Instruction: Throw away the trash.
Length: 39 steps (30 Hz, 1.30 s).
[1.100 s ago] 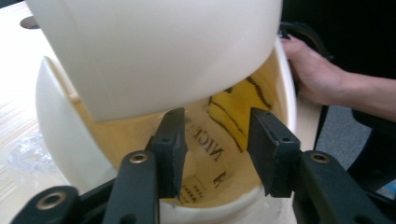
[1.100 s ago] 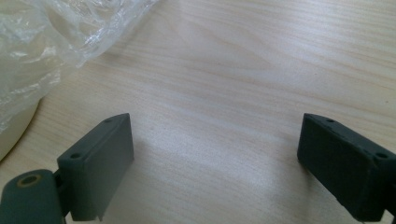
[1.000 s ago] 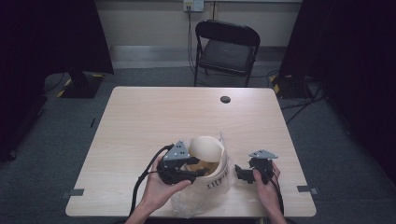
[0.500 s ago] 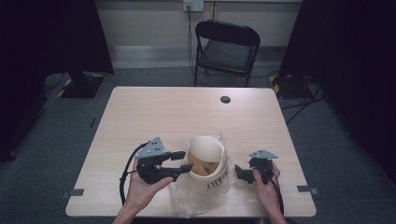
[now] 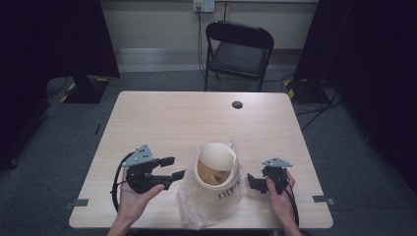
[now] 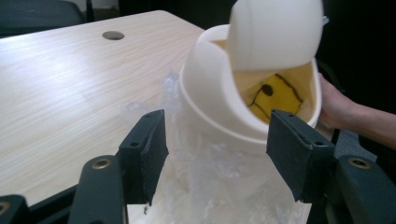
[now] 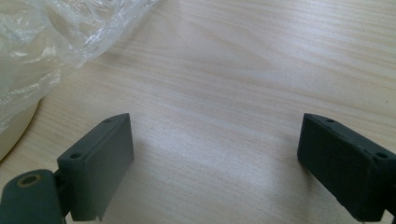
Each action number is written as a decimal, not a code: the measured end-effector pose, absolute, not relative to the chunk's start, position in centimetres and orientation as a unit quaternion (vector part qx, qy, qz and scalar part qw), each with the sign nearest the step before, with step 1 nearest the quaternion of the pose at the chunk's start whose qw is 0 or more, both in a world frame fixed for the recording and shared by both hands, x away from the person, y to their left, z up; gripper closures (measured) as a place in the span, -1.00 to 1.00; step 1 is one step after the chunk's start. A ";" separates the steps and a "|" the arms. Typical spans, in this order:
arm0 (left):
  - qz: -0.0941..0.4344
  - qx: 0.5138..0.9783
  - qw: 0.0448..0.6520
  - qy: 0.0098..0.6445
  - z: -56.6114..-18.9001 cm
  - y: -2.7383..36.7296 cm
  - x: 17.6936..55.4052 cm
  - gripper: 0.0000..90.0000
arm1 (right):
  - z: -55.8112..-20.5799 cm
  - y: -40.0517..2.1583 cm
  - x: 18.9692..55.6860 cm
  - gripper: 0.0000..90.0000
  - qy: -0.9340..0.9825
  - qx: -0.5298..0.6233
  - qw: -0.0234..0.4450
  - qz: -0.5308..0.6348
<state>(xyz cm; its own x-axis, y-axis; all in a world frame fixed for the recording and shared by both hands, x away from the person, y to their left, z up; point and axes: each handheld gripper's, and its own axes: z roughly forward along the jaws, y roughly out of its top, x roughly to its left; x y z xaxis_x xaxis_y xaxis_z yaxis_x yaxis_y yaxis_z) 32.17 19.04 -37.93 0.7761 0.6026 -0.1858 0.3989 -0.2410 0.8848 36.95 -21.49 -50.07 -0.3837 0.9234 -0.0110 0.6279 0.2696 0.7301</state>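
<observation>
A cream swing-lid bin [image 5: 216,172] is seen standing near the front edge of the pale wooden surface [image 5: 196,118], and it serves as the landmark here. Clear crinkled plastic [image 5: 194,206] is gathered around the bin's base and spreads toward the front edge. Inside the bin, under the tilted lid [image 6: 275,32], something yellow with dark marks [image 6: 275,95] is visible; what it is cannot be told.

Just left of the bin, the left claw [image 5: 173,168] is held in a hand [image 5: 133,199], its jaws spread wide and pointed at the bin, with nothing gripped. In the left gripper view the bin is framed between the jaws without being touched.

Just right of the bin, the right claw [image 5: 252,182] is held low over the surface, jaws likewise wide apart and empty.

Well beyond the bin, a small dark round hole [image 5: 237,104] is set in the surface. Farther still, a black folding chair [image 5: 238,51] stands on the floor.
</observation>
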 end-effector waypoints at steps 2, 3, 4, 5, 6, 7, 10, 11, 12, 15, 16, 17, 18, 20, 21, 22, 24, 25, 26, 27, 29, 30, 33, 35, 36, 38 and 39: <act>0.100 0.780 0.523 0.330 -38.2 19.5 32.3 -0.20 | -50.1 -21.5 37.0 -0.78 0.764 0.507 0.225 0.328; 0.102 0.779 0.521 0.334 -38.3 19.7 32.3 -0.22 | -50.1 -21.5 37.0 -0.78 0.764 0.507 0.225 0.329; 0.106 0.777 0.517 0.342 -38.5 20.1 32.4 -0.27 | -50.1 -21.5 37.0 -0.78 0.765 0.507 0.225 0.329; 0.108 0.776 0.515 0.348 -38.7 20.3 32.5 -0.34 | -50.1 -21.5 37.0 -0.78 0.764 0.507 0.225 0.328; 0.110 0.775 0.512 0.353 -38.8 20.6 32.5 -0.36 | -50.1 -21.5 36.9 -0.78 0.764 0.507 0.225 0.328; 0.114 0.774 0.508 0.360 -39.0 21.0 32.6 -0.38 | -50.1 -21.5 36.9 -0.78 0.764 0.508 0.225 0.328; 0.115 0.769 0.504 0.375 -39.5 21.9 32.9 -0.46 | -50.1 -21.5 36.9 -0.78 0.764 0.507 0.225 0.328; 0.116 0.769 0.500 0.379 -39.7 22.2 33.0 -0.49 | -50.1 -21.5 37.0 -0.78 0.765 0.507 0.225 0.329; 0.118 0.769 0.498 0.382 -39.8 22.5 33.0 -0.49 | -50.1 -21.5 36.9 -0.78 0.764 0.508 0.225 0.328; 0.127 0.759 0.497 0.402 -40.6 23.6 33.2 -0.50 | -50.1 -21.5 36.9 -0.78 0.764 0.508 0.225 0.328; 0.126 0.754 0.498 0.408 -41.0 24.1 33.3 -0.50 | -50.1 -21.5 36.9 -0.78 0.764 0.508 0.225 0.328; 0.127 0.750 0.496 0.419 -41.5 24.5 33.5 -0.50 | -50.1 -21.5 37.0 -0.78 0.764 0.507 0.225 0.328; 0.127 0.748 0.493 0.425 -41.8 24.8 33.6 -0.50 | -50.1 -21.5 36.9 -0.78 0.764 0.508 0.225 0.328; 0.125 0.743 0.489 0.440 -42.7 25.6 33.8 -0.51 | -50.1 -21.5 37.0 -0.78 0.764 0.507 0.225 0.328; 0.128 0.741 0.487 0.444 -43.1 26.0 33.9 -0.51 | -50.1 -21.5 36.9 -0.78 0.764 0.508 0.225 0.328; 0.131 0.740 0.484 0.449 -43.4 26.3 34.0 -0.52 | -50.1 -21.5 37.0 -0.78 0.764 0.507 0.225 0.328; 0.136 0.750 0.470 0.444 -44.0 26.8 34.4 -0.57 | -50.1 -21.5 37.0 -0.78 0.764 0.507 0.225 0.328; 0.142 0.752 0.460 0.450 -44.4 27.0 34.5 -0.58 | -50.1 -21.5 36.9 -0.78 0.764 0.508 0.225 0.328; 0.147 0.754 0.451 0.455 -44.7 27.3 34.7 -0.58 | -50.1 -21.5 37.0 -0.78 0.764 0.507 0.225 0.328; 0.146 0.751 0.452 0.458 -45.0 27.5 34.8 -0.58 | -50.1 -21.5 36.9 -0.78 0.764 0.508 0.225 0.328; 0.137 0.747 0.455 0.465 -45.8 28.0 34.9 -0.59 | -50.1 -21.5 37.0 -0.78 0.764 0.507 0.225 0.328; 0.136 0.744 0.453 0.471 -46.0 28.2 35.0 -0.59 | -50.1 -21.5 36.9 -0.78 0.764 0.507 0.225 0.328; 0.133 0.750 0.438 0.477 -46.7 28.9 35.0 -0.59 | -50.1 -21.5 37.0 -0.78 0.764 0.507 0.225 0.328; 0.133 0.748 0.426 0.492 -47.2 29.3 35.1 -0.58 | -50.1 -21.5 37.0 -0.78 0.764 0.507 0.225 0.328; 0.132 0.747 0.421 0.497 -47.5 29.4 35.1 -0.57 | -50.1 -21.5 37.0 -0.78 0.764 0.507 0.225 0.328; 0.147 0.752 0.403 0.501 -48.0 29.7 35.1 -0.54 | -50.1 -21.5 36.9 -0.78 0.764 0.507 0.225 0.328; 0.164 0.747 0.398 0.507 -48.2 30.0 35.2 -0.52 | -50.1 -21.5 36.9 -0.78 0.764 0.508 0.225 0.328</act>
<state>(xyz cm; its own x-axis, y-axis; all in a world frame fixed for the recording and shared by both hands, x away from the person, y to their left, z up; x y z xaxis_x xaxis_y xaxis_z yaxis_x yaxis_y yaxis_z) 35.18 29.99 -48.17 0.4333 0.8873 -0.1582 0.6269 -0.1706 0.7602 36.95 -21.49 -50.07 -0.3833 0.9235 -0.0108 0.6281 0.2693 0.7301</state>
